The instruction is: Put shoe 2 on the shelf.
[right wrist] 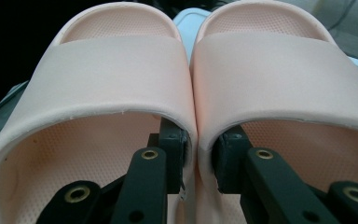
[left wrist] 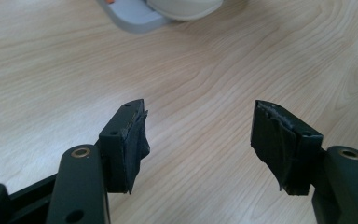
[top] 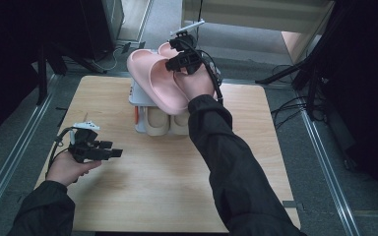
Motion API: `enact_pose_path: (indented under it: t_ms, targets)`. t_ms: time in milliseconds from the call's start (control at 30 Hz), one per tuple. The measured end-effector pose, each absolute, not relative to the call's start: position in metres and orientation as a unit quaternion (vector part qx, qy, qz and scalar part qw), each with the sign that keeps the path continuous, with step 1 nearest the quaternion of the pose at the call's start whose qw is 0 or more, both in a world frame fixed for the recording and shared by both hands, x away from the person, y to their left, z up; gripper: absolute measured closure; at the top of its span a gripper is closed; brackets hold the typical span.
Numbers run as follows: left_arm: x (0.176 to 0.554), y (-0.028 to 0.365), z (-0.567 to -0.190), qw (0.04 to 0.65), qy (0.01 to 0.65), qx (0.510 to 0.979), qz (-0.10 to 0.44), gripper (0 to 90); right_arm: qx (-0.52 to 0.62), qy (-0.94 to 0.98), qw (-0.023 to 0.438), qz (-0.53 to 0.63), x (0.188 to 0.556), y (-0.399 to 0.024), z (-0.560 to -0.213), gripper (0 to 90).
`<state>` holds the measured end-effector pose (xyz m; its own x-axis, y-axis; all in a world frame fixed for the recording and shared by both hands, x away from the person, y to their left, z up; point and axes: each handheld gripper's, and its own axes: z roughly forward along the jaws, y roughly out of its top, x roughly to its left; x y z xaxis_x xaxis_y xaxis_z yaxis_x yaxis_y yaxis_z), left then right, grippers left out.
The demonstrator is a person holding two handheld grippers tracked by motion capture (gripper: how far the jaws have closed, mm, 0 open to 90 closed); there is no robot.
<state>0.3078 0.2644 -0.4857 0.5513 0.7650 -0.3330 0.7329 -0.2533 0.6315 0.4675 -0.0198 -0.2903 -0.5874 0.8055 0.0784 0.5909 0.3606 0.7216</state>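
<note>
The left gripper is held open (nothing between its jaws) near the table's left edge; the pink slippers are pinched together by the right gripper over the rack at the far edge, so both move as one.

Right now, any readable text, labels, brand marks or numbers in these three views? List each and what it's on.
None readable.
Pink slippers: plain straps and dotted footbeds, no logo or size mark.
Beige slippers in the grey rack: no print can be made out.
Right gripper, left gripper: bare black fingers, no markings.
Wooden table: wood grain, no lettering.
</note>
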Motion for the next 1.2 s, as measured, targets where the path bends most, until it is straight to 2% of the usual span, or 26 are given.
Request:
enact_pose_path:
  t_ms: [133,300,433,600,967,1200]
  targets:
    - [0.315,0.259,-0.485,0.388,0.464,0.796,0.015,35.6,0.469,0.790,0.155,0.363,0.478,-0.013,-0.293,76.8]
    - [0.322,0.254,-0.485,0.388,0.459,0.799,0.008,35.5,0.505,0.767,0.199,0.343,0.488,-0.001,-0.297,76.7]
    - [0.326,0.249,-0.485,0.387,0.454,0.802,0.004,35.5,0.537,0.748,0.189,0.341,0.499,0.003,-0.304,76.6]
    - [0.330,0.245,-0.485,0.385,0.449,0.806,-0.006,35.3,0.565,0.730,0.205,0.325,0.510,0.010,-0.313,76.3]
    - [0.332,0.240,-0.486,0.379,0.442,0.813,-0.010,35.3,0.606,0.693,0.208,0.330,0.523,0.021,-0.329,75.5]
    - [0.332,0.240,-0.486,0.378,0.442,0.813,-0.011,35.3,0.605,0.692,0.213,0.331,0.523,0.022,-0.331,69.5]
